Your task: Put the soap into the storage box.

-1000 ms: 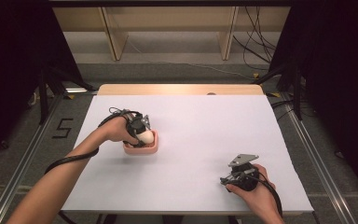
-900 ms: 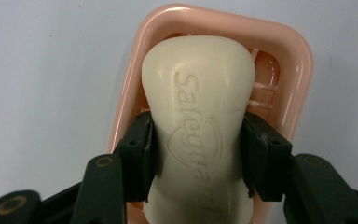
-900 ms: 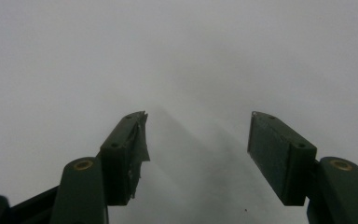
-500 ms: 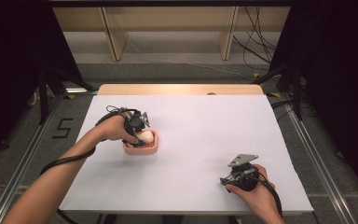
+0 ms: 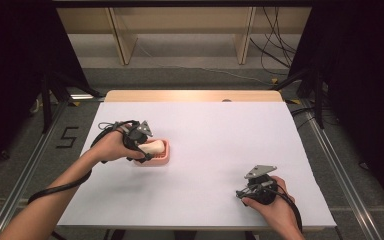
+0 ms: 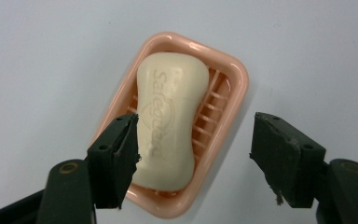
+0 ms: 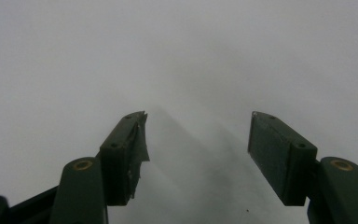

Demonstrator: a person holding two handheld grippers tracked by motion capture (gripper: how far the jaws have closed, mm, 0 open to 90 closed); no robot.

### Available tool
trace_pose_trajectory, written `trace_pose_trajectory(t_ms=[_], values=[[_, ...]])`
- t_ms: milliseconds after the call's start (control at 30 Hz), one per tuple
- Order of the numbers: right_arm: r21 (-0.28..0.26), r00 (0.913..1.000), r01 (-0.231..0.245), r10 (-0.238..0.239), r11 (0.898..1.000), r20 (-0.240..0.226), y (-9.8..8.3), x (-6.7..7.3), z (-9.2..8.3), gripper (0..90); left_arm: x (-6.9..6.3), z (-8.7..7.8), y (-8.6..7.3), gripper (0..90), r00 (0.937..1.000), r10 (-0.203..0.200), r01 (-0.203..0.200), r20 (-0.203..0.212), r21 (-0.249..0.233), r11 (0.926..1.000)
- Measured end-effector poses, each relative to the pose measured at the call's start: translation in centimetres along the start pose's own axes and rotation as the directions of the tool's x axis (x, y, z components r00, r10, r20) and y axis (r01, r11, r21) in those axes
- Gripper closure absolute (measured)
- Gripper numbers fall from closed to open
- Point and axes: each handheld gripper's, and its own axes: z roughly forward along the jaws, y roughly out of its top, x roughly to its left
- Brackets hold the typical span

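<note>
A cream bar of soap (image 6: 170,116) lies in a pink ribbed soap dish (image 6: 230,88) on the white table. In the high view the soap (image 5: 154,147) and the dish (image 5: 163,158) sit left of centre. My left gripper (image 6: 193,156) hovers just above them; its jaws have just been opening and now stand wide, with the soap below the gap and untouched. From above, the left gripper (image 5: 141,145) overlaps the dish's left end. My right gripper (image 5: 243,193) rests near the front right of the table, open, with nothing between its jaws (image 7: 196,149).
The white table top (image 5: 220,145) ends in a wooden strip (image 5: 195,96) at the far edge. Wooden shelving (image 5: 180,30) and loose cables (image 5: 275,45) lie on the floor beyond. Black frames stand at both sides.
The left gripper has let go of the soap, opened, and drawn back and up toward the left. The soap stays in the dish. The right hand has not moved.
</note>
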Motion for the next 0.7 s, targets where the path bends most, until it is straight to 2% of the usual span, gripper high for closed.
trace_pose_trajectory(t_ms=[133,167,200,233,333,367,467,533,567,633,667,700], values=[[0.007,1.0000,-0.006,0.006,1.000,0.002,0.0,0.0,-0.1,37.6,-0.8,-0.2,-1.5,30.9,0.9990,-0.039,0.038,-0.021,-0.031,0.9988],[0.004,1.0000,0.003,-0.003,1.000,0.004,0.0,-0.1,0.0,37.5,-1.0,-0.4,-1.9,30.9,0.9986,-0.046,0.045,-0.027,-0.030,0.9985],[-0.011,0.9996,0.026,-0.025,1.000,0.010,0.0,-0.2,0.1,37.6,-1.3,-0.4,-2.3,30.9,0.9978,-0.057,0.055,-0.035,-0.049,0.9973],[-0.014,0.9996,0.022,-0.021,1.000,0.019,0.0,-0.2,0.1,37.6,-1.5,-0.5,-2.6,30.9,0.9970,-0.066,0.064,-0.040,-0.051,0.9966],[-0.010,0.9995,0.027,-0.027,1.000,0.014,0.0,-0.2,0.0,37.5,-2.1,-0.7,-3.6,30.9,0.9929,-0.104,0.099,-0.059,-0.069,0.9926],[-0.012,0.9997,0.017,-0.017,1.000,0.016,0.0,-0.1,0.1,37.5,-2.5,-0.7,-4.1,30.8,0.9899,-0.124,0.118,-0.069,-0.088,0.9892],[-0.013,0.9997,0.019,-0.019,1.000,0.015,0.0,-0.1,0.0,37.3,-3.2,-0.8,-5.2,30.8,0.9861,-0.147,0.139,-0.078,-0.095,0.9857],[-0.008,0.9998,0.016,-0.016,1.000,0.013,0.0,-0.1,-0.1,37.3,-3.7,-1.0,-5.9,30.7,0.9861,-0.137,0.128,-0.094,-0.097,0.9870],[-0.008,0.9998,0.015,-0.015,1.000,0.013,0.0,-0.1,-0.1,37.2,-4.0,-1.0,-6.4,30.6,0.9839,-0.154,0.144,-0.090,-0.110,0.9835],[-0.010,0.9999,0.007,-0.007,1.000,0.015,0.0,0.0,-0.1,37.1,-4.6,-0.9,-7.4,30.6,0.9798,-0.167,0.154,-0.109,-0.121,0.9806],[-0.011,0.9999,0.007,-0.007,1.000,0.015,0.0,0.0,-0.1,37.0,-4.9,-0.9,-7.9,30.6,0.9802,-0.173,0.163,-0.096,-0.106,0.9809],[-0.011,0.9999,0.007,-0.007,1.000,0.015,0.0,0.0,-0.1,37.0,-5.4,-0.7,-8.4,30.6,0.9763,-0.193,0.181,-0.098,-0.121,0.9760]])
